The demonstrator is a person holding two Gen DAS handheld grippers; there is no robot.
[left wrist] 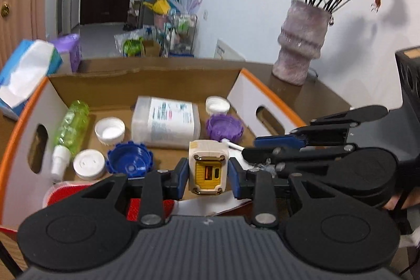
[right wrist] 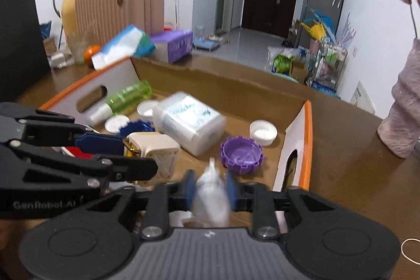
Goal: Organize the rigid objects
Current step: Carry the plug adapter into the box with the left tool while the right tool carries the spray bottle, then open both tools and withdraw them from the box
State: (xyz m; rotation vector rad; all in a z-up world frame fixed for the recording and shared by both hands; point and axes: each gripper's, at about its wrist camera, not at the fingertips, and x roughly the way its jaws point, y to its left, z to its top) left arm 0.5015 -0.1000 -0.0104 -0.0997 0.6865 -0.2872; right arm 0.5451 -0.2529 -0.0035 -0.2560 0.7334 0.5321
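Left wrist view is showing our left claw point(left wrist: 208, 176) gripping a cream charger plug point(left wrist: 208, 167) between its blue pads, the yellow port face turned toward us, and we are holding it just above the near edge of the cardboard box point(left wrist: 147, 75) that is sitting on the brown counter point(left wrist: 323, 96). Inside the box we are seeing a green spray bottle point(left wrist: 69, 130) lying along the left wall, a clear rectangular container point(left wrist: 165, 121) at the middle, a purple cap point(left wrist: 223, 126) just right of that container, a blue cap point(left wrist: 130, 159) near the front, and three white caps scattered around them. Our right claw point(left wrist: 270, 148) is reaching in from the right of the box, its jaws nearly together. Right wrist view is showing that same right claw point(right wrist: 211, 190) closed on a small, blurred clear bottle point(right wrist: 210, 190) with a white pointed tip, and we are carrying it over the box's near right corner, with the purple cap just beyond the tip. A pale pink vase point(left wrist: 302, 43) of dried flowers is standing on the counter to the right of the box, and a blue tissue pack point(left wrist: 26, 70) is leaning at the box's far left corner.
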